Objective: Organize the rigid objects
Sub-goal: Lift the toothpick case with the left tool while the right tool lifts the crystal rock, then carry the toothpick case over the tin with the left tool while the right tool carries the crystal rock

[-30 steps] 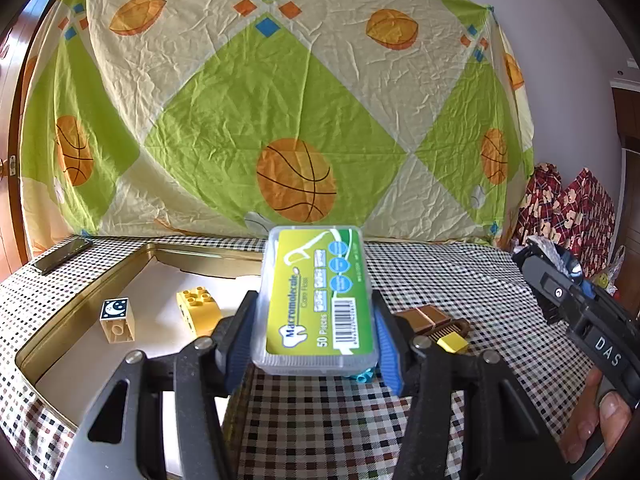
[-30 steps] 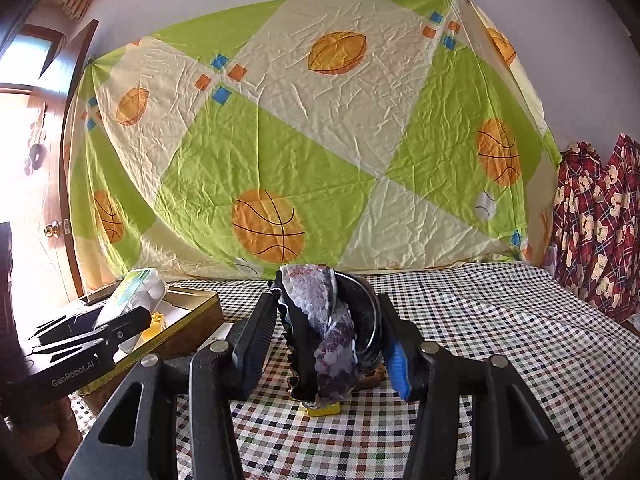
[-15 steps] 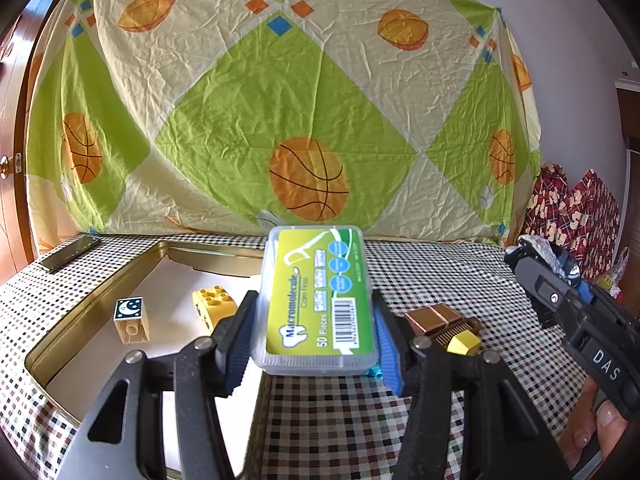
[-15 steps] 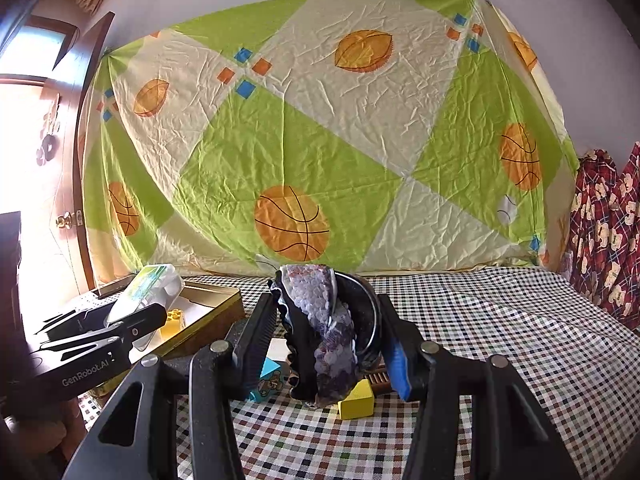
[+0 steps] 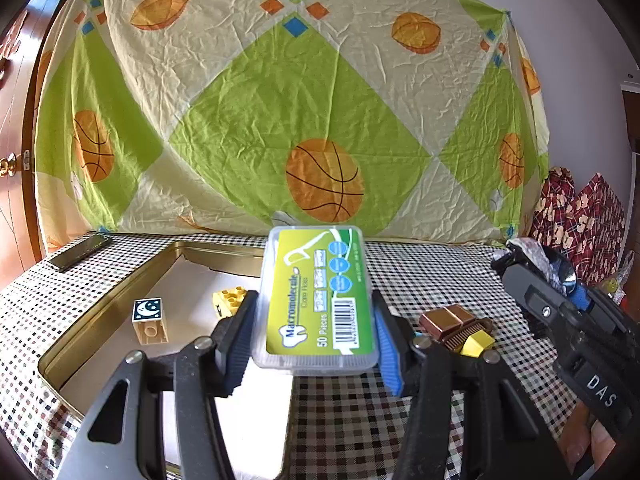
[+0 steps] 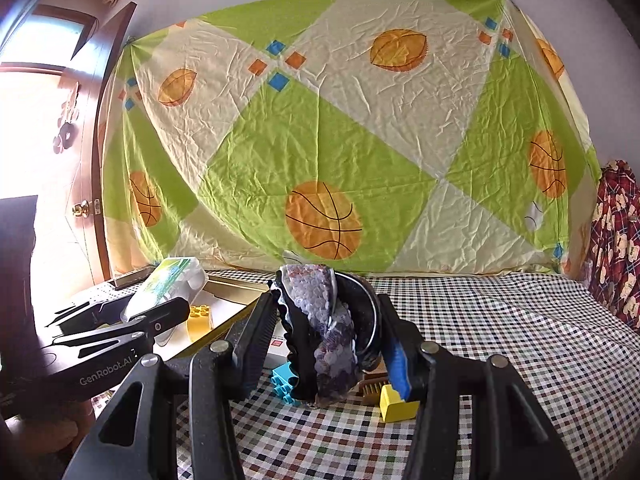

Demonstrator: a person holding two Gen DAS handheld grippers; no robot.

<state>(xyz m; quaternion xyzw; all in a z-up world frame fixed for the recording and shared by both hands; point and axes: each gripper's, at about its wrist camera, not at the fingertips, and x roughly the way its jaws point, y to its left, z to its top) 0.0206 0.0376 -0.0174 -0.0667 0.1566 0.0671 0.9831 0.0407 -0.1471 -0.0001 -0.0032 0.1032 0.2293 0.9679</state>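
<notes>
My left gripper is shut on a clear dental floss pick box with a green label, held above the right edge of the gold tin tray. Inside the tray lie a moon-printed brick and a yellow brick. My right gripper is shut on a sequined dark hair accessory with a metal hoop. In the right wrist view the left gripper with the floss box shows at the left. On the cloth lie a brown hair clip, a small yellow block and a blue brick.
A checked cloth covers the table, with a patterned sheet hanging behind it. A dark phone lies at the far left of the table. Red patterned fabric sits at the right. A door stands at the left.
The right gripper has moved sideways with the hair accessory, and the yellow block and blue brick now show below it. The left gripper kept almost still with the floss box.
</notes>
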